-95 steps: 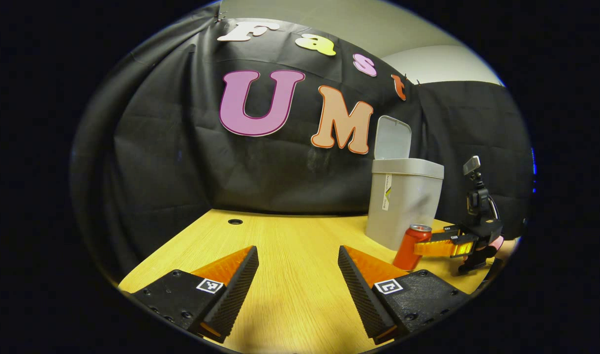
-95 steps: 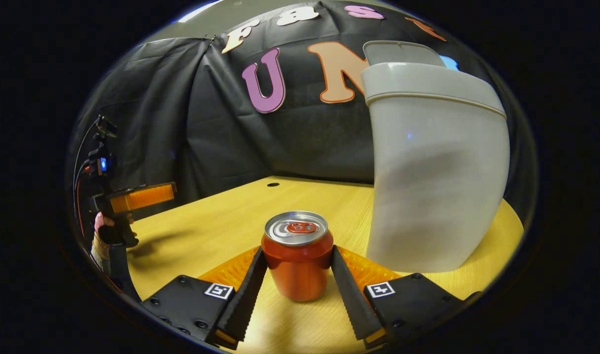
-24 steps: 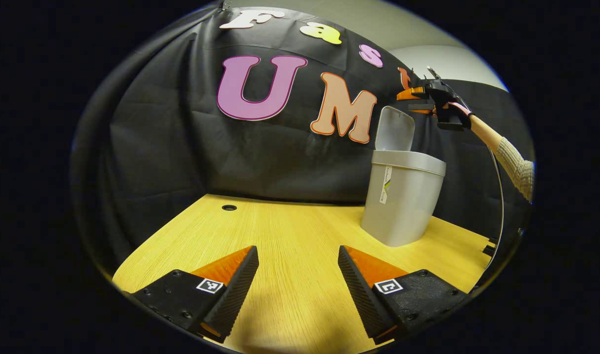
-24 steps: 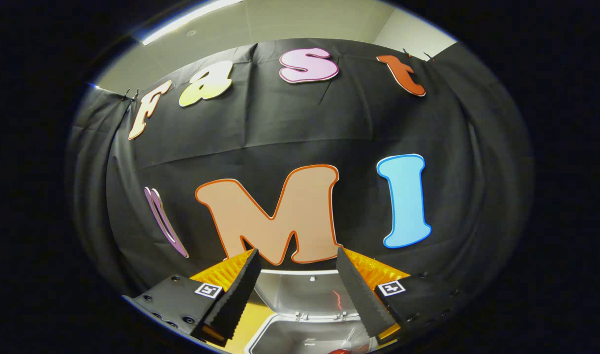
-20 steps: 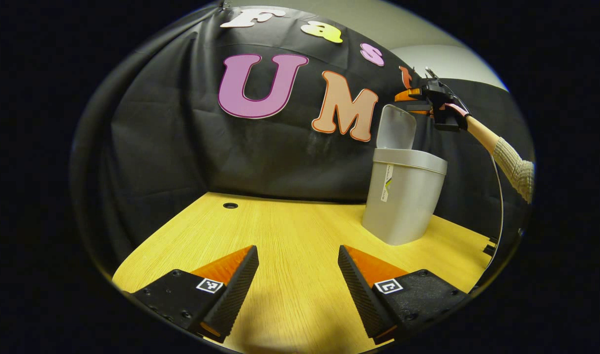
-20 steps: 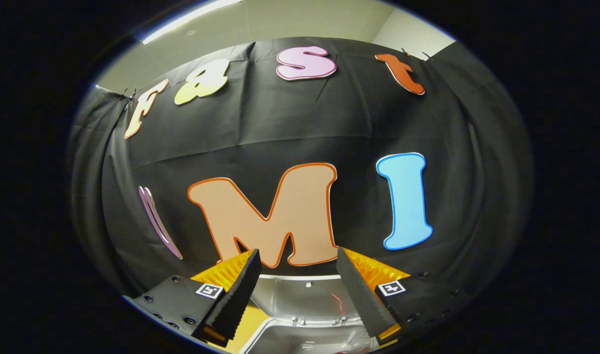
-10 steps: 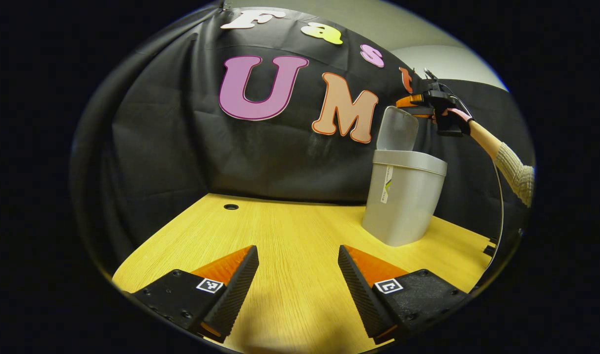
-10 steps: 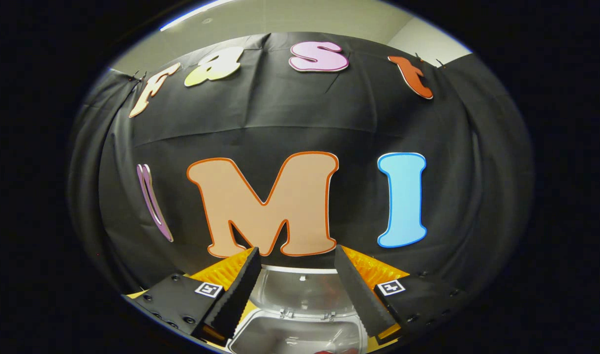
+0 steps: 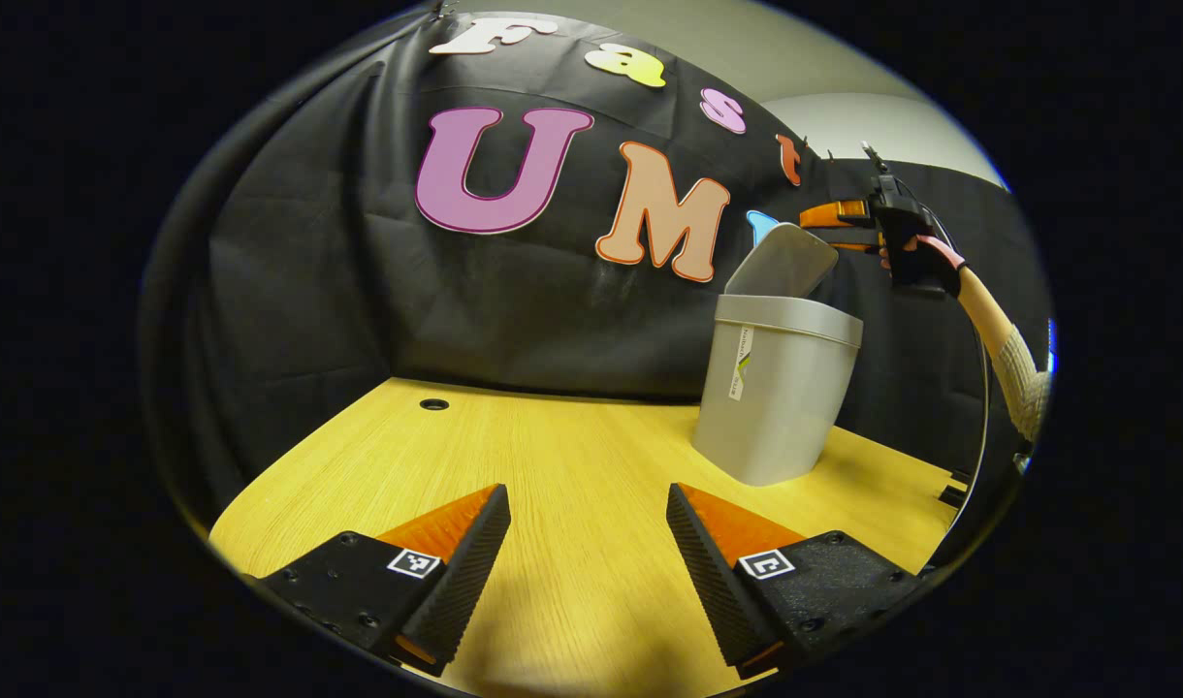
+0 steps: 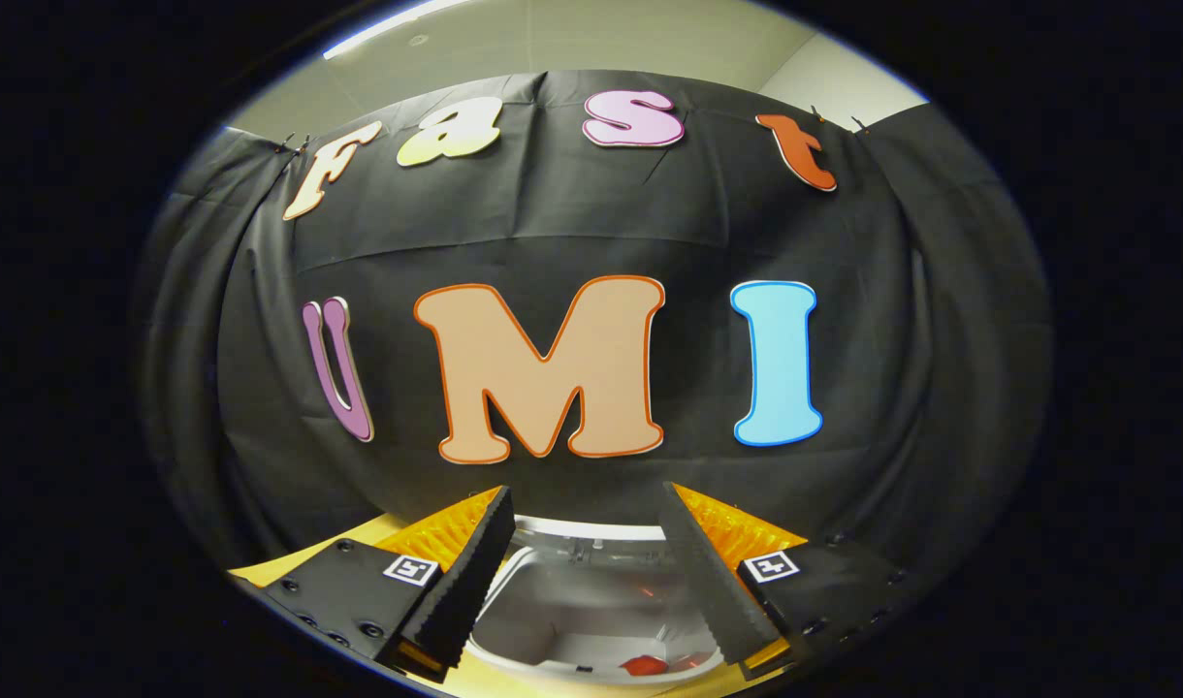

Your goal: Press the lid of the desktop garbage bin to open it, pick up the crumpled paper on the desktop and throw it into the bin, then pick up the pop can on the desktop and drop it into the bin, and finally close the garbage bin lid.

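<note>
The grey bin stands on the wooden table at the right. Its lid leans forward over the opening, half raised. My right gripper, held by a hand, sits at the lid's top edge, its fingers apart and empty. In the right gripper view that gripper is open and looks down past the lid's underside into the bin, where a bit of the red pop can shows. My left gripper stands open and empty low over the table, left of the bin.
A small round hole is in the table near the back wall. A sleeve reaches in from the right edge. Bare table lies between my left gripper and the bin.
The lid has tipped from nearly upright to leaning forward over the bin. My right gripper has come forward and down with it. The left gripper has barely shifted.
</note>
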A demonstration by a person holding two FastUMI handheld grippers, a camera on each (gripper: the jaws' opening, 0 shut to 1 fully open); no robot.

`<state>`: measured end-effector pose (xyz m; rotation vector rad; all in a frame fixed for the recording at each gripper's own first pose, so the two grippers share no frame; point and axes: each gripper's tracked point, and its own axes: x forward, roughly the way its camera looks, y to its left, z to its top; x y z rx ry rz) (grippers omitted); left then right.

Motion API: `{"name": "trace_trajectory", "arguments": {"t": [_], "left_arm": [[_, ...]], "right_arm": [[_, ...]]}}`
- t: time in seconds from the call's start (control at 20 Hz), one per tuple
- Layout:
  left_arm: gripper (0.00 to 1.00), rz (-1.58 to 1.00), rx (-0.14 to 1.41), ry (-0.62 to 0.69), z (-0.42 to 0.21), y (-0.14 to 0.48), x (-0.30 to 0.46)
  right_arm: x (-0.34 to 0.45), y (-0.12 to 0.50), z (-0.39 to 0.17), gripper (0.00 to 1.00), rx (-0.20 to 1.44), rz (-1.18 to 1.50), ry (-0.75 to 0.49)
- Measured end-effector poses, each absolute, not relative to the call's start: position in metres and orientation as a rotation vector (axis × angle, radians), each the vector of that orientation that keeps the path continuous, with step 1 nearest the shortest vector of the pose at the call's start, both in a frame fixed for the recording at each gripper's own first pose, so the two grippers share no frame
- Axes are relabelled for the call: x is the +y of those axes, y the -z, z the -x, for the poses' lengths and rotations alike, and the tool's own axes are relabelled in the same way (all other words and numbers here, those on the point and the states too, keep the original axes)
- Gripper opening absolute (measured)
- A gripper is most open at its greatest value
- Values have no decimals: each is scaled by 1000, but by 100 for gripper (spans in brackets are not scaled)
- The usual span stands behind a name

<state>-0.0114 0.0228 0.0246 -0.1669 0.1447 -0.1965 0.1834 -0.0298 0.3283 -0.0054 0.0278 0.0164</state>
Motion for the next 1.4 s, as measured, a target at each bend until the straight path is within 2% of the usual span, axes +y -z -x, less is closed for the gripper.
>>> {"name": "trace_trajectory", "arguments": {"t": [0.55, 1.2, 1.4], "left_arm": [[95, 171, 155, 220, 17, -24, 9], [95, 194, 183, 219, 16, -13, 4], [95, 199, 190, 219, 16, -10, 3]], "right_arm": [[-29, -264, -139, 99, 83, -32, -34], [-29, -207, -139, 98, 118, 4, -8], [-30, -209, -138, 98, 66, 26, -15]]}}
